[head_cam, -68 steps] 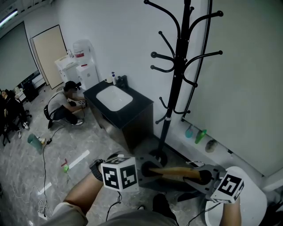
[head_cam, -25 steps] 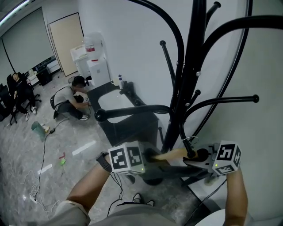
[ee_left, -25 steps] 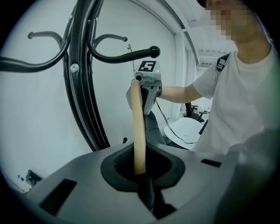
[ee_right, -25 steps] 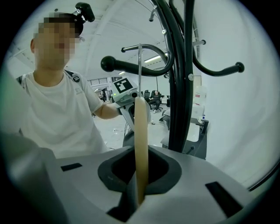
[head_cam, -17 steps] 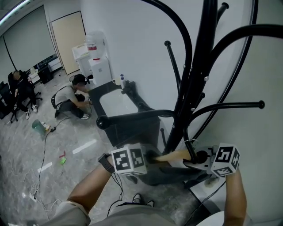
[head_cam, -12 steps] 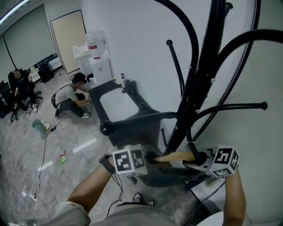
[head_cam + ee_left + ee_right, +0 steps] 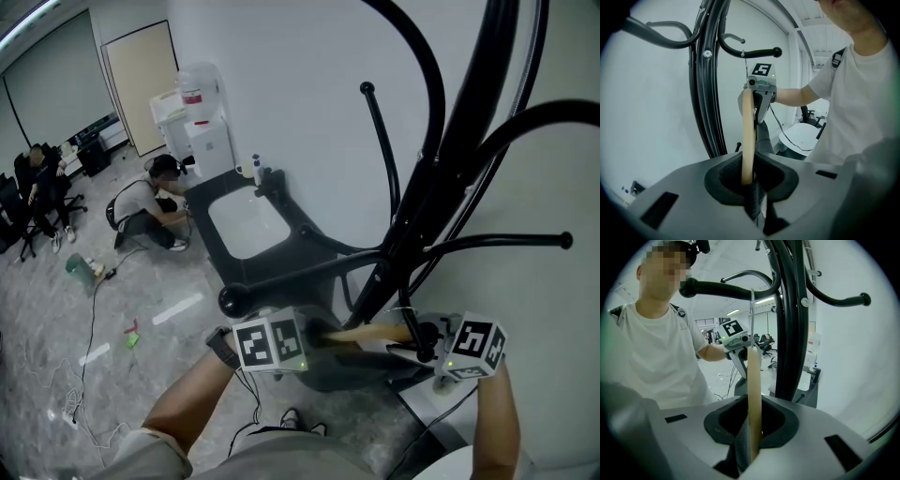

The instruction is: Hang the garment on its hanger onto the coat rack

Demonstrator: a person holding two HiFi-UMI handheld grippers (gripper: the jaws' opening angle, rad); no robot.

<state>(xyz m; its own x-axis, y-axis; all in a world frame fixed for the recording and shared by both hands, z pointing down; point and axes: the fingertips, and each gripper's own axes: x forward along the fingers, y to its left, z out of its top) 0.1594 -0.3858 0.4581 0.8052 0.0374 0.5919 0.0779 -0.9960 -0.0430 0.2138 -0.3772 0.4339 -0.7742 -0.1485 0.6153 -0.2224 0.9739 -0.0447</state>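
Head view: hanger [image 7: 370, 332] with dark garment [image 7: 361, 367] at 6 o'clock, below rack [image 7: 450, 159], between left tool [image 7: 314, 335] and right tool [image 7: 424, 336].
Left gripper view: tool clenched on hanger end.
Right gripper view: same; hook [image 7: 752, 310] at 12 o'clock, near rack arm [image 7: 726, 288].
Risk: a tilted lift makes hook miss arm.

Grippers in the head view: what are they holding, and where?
A wooden hanger carrying a dark garment; the left gripper clamps one end, the right gripper the other.
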